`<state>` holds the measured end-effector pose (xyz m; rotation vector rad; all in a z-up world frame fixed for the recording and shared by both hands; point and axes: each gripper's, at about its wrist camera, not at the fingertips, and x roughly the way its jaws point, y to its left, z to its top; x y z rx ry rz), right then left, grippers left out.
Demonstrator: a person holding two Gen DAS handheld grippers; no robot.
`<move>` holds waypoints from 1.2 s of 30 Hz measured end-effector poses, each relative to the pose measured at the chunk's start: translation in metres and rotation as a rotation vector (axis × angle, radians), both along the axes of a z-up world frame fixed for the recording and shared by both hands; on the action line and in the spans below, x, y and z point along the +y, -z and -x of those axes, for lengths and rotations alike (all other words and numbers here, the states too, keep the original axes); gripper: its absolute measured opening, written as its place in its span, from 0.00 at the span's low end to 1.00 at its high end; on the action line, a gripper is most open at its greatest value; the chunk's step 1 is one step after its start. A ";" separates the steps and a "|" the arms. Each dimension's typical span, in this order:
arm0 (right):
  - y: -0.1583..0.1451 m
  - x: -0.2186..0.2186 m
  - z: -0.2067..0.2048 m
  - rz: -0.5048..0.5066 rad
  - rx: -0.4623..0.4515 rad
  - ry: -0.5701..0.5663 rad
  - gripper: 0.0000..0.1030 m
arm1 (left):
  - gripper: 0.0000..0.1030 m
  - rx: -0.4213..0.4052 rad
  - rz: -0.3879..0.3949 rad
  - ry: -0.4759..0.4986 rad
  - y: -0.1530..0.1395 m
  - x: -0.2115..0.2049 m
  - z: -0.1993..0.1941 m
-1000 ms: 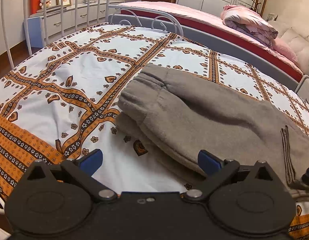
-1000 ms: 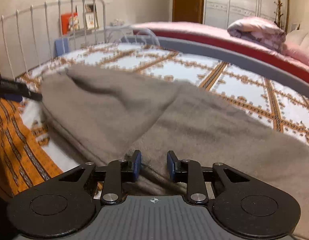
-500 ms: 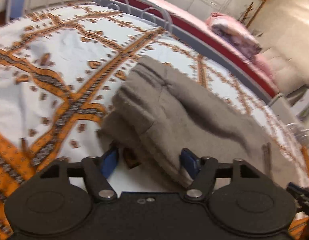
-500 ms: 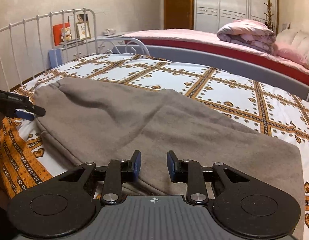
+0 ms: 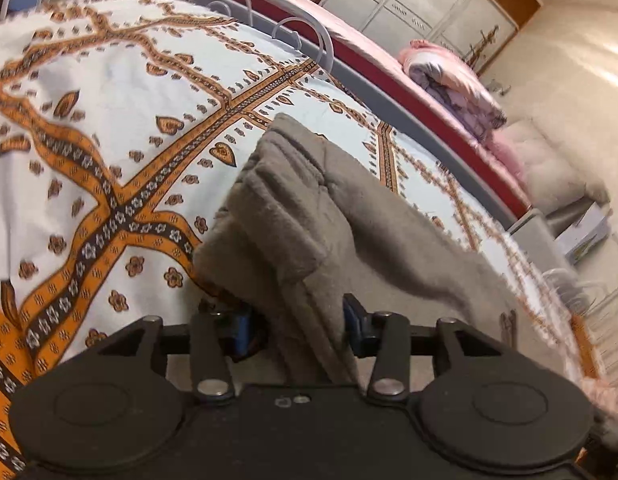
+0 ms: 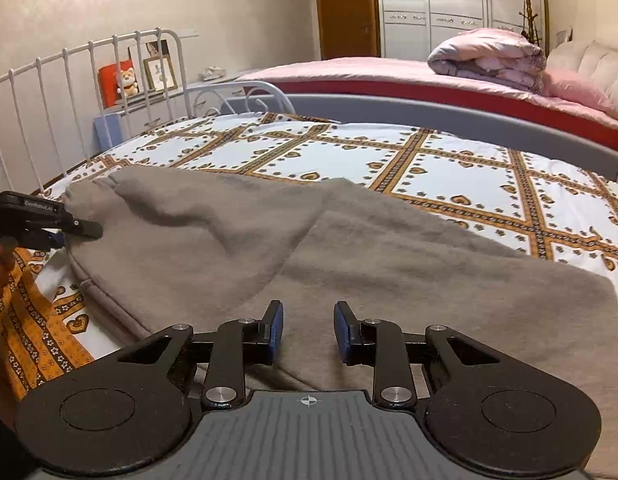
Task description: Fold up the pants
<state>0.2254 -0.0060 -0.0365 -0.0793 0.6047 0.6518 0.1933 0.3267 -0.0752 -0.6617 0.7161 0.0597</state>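
Observation:
Grey fleece pants (image 6: 349,256) lie folded lengthwise across the patterned bedspread (image 6: 341,156), cuffs at the left. In the left wrist view the pants (image 5: 301,216) run away from me; my left gripper (image 5: 295,326) is closed around the thick cuff end, fabric bunched between its blue pads. It also shows at the left edge of the right wrist view (image 6: 49,224), at the cuffs. My right gripper (image 6: 308,330) sits over the near edge of the pants, jaws a little apart with nothing between them.
A white metal bed rail (image 6: 89,80) stands at the left. A second bed with pink sheets (image 6: 429,76) and a rolled quilt (image 6: 489,56) lies behind. Wardrobes (image 6: 461,4) line the back wall. A dresser with pictures (image 6: 141,76) is beyond the rail.
My left gripper moved forward onto the cuff end and narrowed its jaws around the fabric. My right gripper stayed at the near edge with the same gap.

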 end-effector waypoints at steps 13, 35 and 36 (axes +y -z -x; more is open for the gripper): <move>0.001 -0.005 0.000 -0.021 0.025 0.002 0.27 | 0.34 -0.072 0.339 -0.096 0.026 0.033 0.004; 0.014 -0.001 -0.004 0.080 0.045 0.060 0.28 | 0.27 -0.029 0.081 -0.065 0.004 0.011 -0.006; 0.017 0.000 -0.004 0.096 0.037 0.049 0.28 | 0.27 -0.029 0.080 -0.067 0.004 0.010 -0.005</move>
